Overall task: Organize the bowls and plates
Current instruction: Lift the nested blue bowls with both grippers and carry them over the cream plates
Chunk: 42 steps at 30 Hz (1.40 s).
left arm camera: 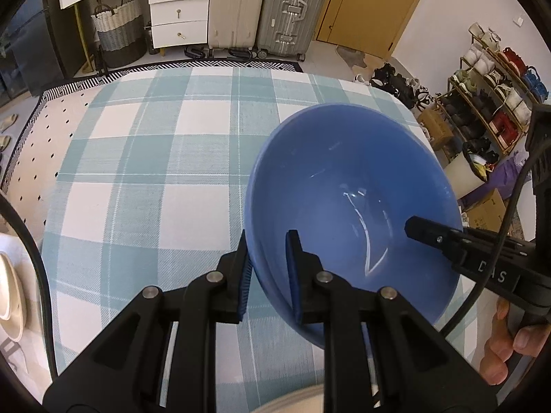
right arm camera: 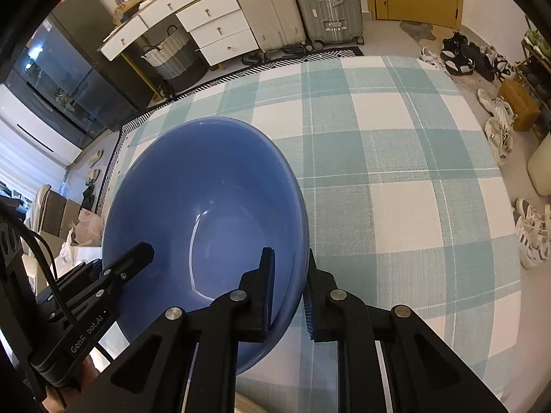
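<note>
Left wrist view: left gripper clamped narrow on the near-left rim of a large, glossy blue ceramic bowl. One blue-padded finger pressed against the outer wall, the other finger inside the rim — bowl wall pinched between them. Bowl tilted, its hollow open toward the camera, carried above a surface covered in a teal-and-white checked cloth. Across the bowl, to the right of the fingers, the right gripper reaching in over the opposite rim, with a bare hand on its handle at the lower right edge. Well beyond the fingers: a white chest of drawers, a woven laundry basket, a cream suitcase and a silver ribbed suitcase. Far right of the fingers, a shoe rack full of shoes.

Right wrist view: right gripper likewise closed narrow on the bowl — here on its near-right rim, left finger inside, right finger outside against the wall. Bowl filling the space ahead and left of the fingers, tilted and clear of the checked cloth. Left gripper seen at the far rim, left of the fingers, its finger tip lying over the bowl's edge. Beyond the fingers, the same drawers and silver suitcase; loose trainers on the floor to the right.
</note>
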Motion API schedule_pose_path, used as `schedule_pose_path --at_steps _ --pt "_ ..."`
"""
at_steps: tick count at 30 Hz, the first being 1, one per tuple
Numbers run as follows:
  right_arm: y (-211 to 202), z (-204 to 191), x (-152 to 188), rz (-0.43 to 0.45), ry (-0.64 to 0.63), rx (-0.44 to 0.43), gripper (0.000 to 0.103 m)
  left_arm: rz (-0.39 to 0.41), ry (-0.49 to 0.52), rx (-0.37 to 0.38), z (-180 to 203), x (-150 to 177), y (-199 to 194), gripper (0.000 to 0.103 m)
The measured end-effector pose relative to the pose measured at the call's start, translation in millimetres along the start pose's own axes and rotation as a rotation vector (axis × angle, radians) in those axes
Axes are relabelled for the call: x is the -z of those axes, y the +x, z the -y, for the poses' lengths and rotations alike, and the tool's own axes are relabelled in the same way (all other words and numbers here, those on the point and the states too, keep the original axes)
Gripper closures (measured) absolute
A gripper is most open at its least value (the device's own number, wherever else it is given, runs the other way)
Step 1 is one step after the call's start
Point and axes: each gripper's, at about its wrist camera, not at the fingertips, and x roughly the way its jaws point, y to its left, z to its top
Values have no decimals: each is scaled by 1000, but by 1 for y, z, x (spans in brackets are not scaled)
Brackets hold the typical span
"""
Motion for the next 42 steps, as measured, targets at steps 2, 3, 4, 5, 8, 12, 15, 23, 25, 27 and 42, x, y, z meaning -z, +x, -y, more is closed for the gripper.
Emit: schedule_pose_path --at_steps 2,3,4,5,8,12,15,23,25,27,42 --pt "-9 -5 4 7 -8 -2 88 5 -3 -5 -1 4 -10 87" --pt "-12 -7 6 10 -10 -3 88 8 -4 -10 0 6 -16 87" --pt "-16 -9 9 12 -13 -5 88 11 -3 -16 1 9 -22 87" --pt "-20 -10 12 14 -13 -8 88 14 -1 -20 2 11 -26 87" --pt "-30 -13 23 16 -10 -19 88 25 0 -30 4 21 -41 87" --pt "-46 -17 40 23 -15 -16 88 31 5 -28 8 39 -61 87" --pt "-58 -20 53 32 -18 -18 88 45 0 -25 10 54 -77 87" --pt "-84 -31 91 51 -33 -10 88 61 -14 -19 12 99 -111 87" --pt "-89 -33 103 53 -37 -9 88 66 -15 -21 12 110 -117 87" --pt "-93 -34 112 54 -40 -8 88 70 -11 -21 14 122 -125 87" --pt "-112 -45 181 52 -43 -11 88 70 -9 -42 16 196 -166 87"
